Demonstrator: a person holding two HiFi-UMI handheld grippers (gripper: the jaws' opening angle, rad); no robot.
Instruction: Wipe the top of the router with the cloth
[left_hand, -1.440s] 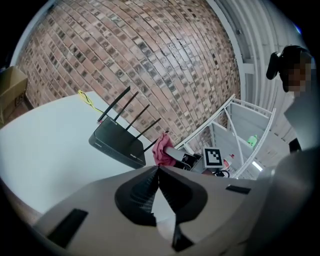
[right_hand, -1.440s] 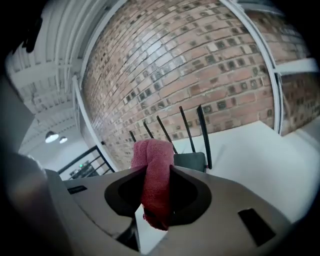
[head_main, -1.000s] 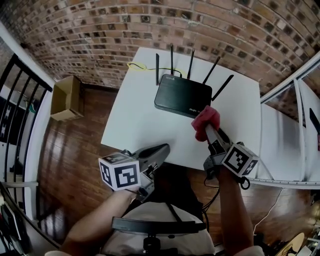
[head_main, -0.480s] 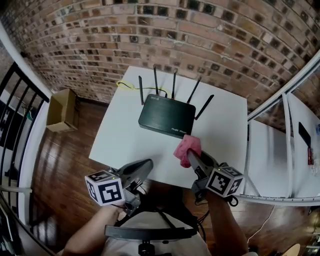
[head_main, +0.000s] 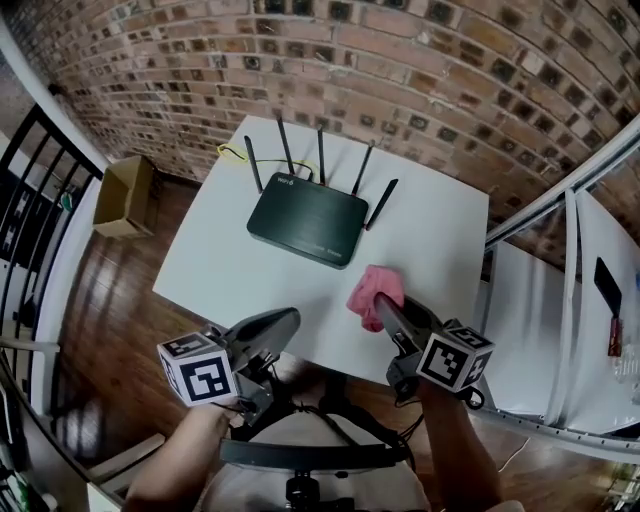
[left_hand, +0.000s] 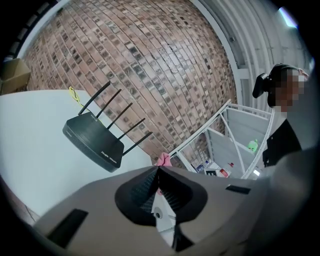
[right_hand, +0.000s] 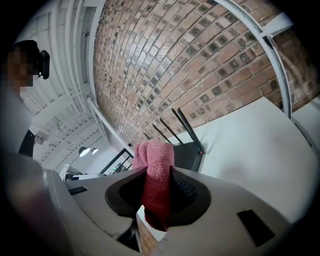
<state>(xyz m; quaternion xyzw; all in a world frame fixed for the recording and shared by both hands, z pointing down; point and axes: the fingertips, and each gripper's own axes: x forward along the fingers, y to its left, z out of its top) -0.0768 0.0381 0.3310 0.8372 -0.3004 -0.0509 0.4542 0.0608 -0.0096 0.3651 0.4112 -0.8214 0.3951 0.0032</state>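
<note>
Grey left gripper (head_main: 286, 318) hangs at the near edge of the white surface (head_main: 215, 270), jaws pressed together, empty. Farther back lies the flat black five-antenna router (head_main: 305, 218). The right gripper's (head_main: 383, 303) jaws pinch a crumpled pink cloth (head_main: 370, 288) near the router's front right corner.

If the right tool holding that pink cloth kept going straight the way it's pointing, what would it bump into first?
Most likely the router, which sits right behind the cloth held in the right tool; since it tilts slightly downward, the table might come first.
</note>
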